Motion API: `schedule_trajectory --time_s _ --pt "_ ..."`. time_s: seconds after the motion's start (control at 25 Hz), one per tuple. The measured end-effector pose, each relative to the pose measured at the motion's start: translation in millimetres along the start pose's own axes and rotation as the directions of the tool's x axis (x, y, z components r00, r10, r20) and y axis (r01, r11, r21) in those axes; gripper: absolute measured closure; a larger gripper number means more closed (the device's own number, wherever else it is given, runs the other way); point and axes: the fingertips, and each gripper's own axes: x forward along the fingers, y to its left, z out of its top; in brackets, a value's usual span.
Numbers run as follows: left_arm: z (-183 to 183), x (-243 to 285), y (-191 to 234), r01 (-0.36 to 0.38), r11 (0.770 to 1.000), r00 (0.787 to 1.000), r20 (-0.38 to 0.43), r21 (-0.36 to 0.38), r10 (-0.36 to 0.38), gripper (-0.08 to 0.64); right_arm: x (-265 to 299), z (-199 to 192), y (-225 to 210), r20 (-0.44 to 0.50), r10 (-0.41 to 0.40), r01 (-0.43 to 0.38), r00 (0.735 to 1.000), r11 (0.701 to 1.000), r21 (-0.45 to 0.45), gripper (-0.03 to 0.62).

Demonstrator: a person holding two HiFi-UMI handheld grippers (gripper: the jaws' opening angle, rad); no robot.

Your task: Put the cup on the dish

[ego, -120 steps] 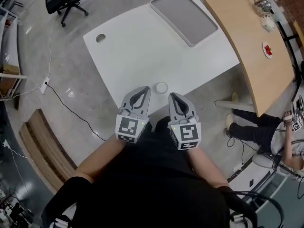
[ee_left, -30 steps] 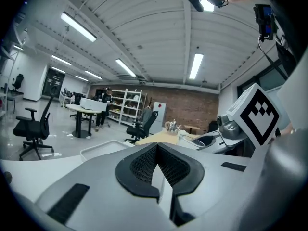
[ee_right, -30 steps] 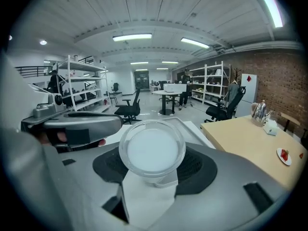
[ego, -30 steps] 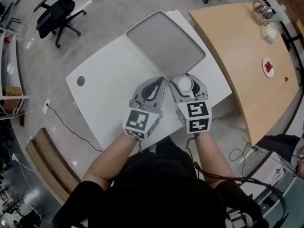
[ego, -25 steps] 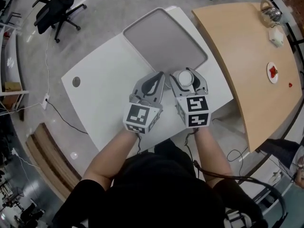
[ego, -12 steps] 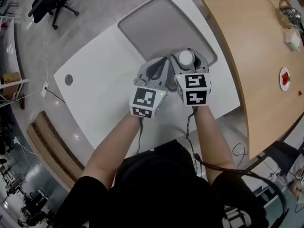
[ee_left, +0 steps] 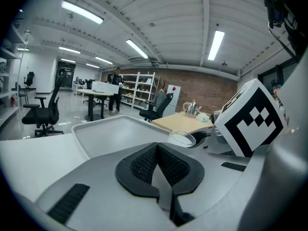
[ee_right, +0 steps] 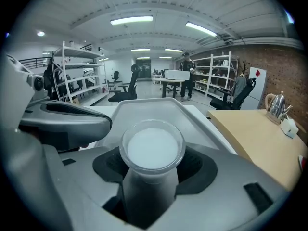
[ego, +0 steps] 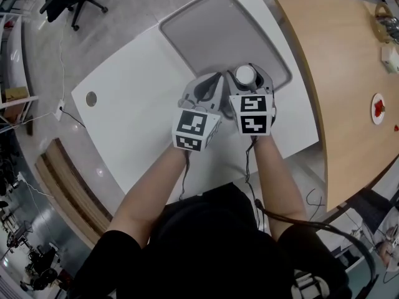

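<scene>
**Head view, left to right.** The left gripper (ego: 211,85) is held over the white table (ego: 131,98), its jaws pressed together with nothing between them. Just at its 3 o'clock, the right gripper (ego: 247,80) is clamped on an upright translucent plastic cup (ee_right: 152,150). The cup is carried over the near edge of the grey tray (ego: 212,30), which extends toward 12 o'clock. A wooden table (ego: 336,73) is seen at 3 o'clock.

Translucent plastic cup (ee_right: 152,153), matt grey dish (ego: 218,33) — smooth white table (ego: 137,98), pale wooden desk (ego: 336,73)
</scene>
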Motion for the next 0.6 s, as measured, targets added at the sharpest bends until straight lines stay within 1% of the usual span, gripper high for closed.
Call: schedule_trajectory --time_s 0.16,0.32,0.44,0.6 --pt "4.1 -4.3 -3.9 0.005 1.0 1.0 0.005 0.002 -0.005 0.56 -1.8 0.5 0.7 -0.005 -0.002 0.002 1.0 1.0 -0.005 0.337" --pt "12.5 -12.5 -6.7 0.007 1.0 1.0 0.017 0.018 -0.007 0.56 -13.5 13.4 3.8 0.029 0.004 -0.003 1.0 0.999 -0.035 0.337" --pt "22.4 -23.8 -7.8 0.005 1.0 0.999 0.036 0.027 -0.006 0.56 -32.1 30.8 2.7 0.072 -0.015 0.018 0.997 0.999 -0.037 0.337" --pt "51.2 -49.5 -14.4 0.005 0.999 0.996 0.093 0.039 -0.009 0.56 -72.0 61.9 6.1 0.162 -0.031 0.035 0.986 0.999 -0.023 0.337"
